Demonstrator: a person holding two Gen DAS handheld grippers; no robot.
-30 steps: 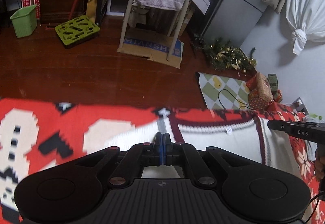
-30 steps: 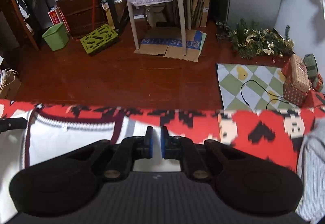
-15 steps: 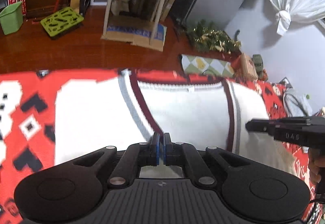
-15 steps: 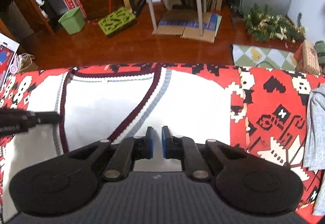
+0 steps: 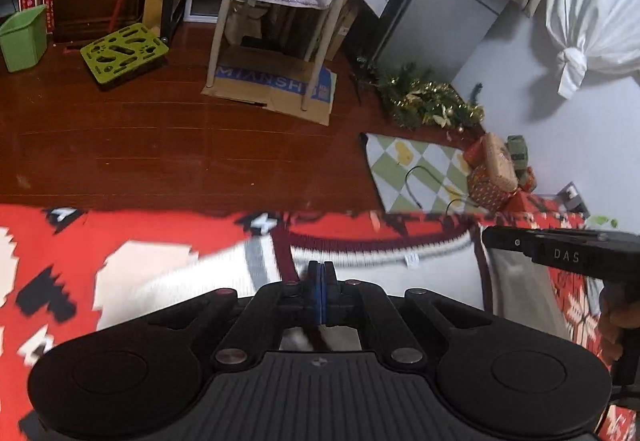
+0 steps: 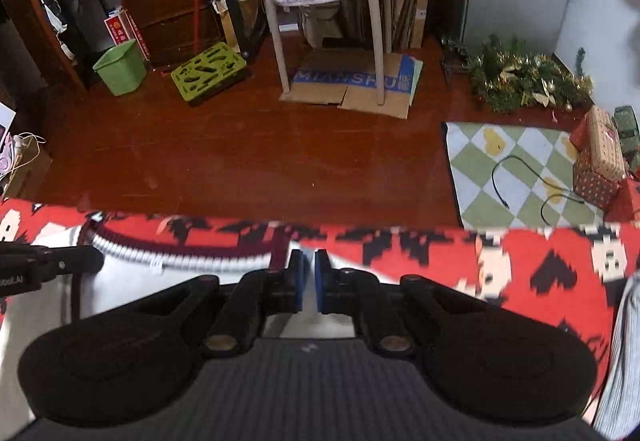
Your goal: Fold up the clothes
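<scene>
Garment: a white knit sweater (image 5: 440, 273) with maroon and grey striped trim, lying spread on a red patterned blanket (image 5: 52, 253) that covers the surface; its ribbed edge with a small tag faces the room.
Left gripper (image 5: 319, 273): blue pads pressed together over the maroon stripe; there appears to be cloth pinched between them, though blur makes it hard to be sure.
Right gripper (image 6: 307, 273): pads stand slightly apart with a narrow gap showing; whether any knit sits in that gap I cannot tell.
Placement: in each wrist view the other gripper's dark finger reaches in from the side, so the two sit near each other along the same far edge of the sweater.
Handling: likely soft, limp and fairly light; it will sag and stretch between two hold points and may drag on the blanket rather than slide freely.
Where to hold: the ribbed edge or the striped trim, where the knit is thicker and less prone to slip out.
Risk: a thin single-layer pinch could slip, or the blanket beneath could be caught along with it.
Nearby: a grey striped cloth (image 6: 624, 353) at the right margin.
</scene>
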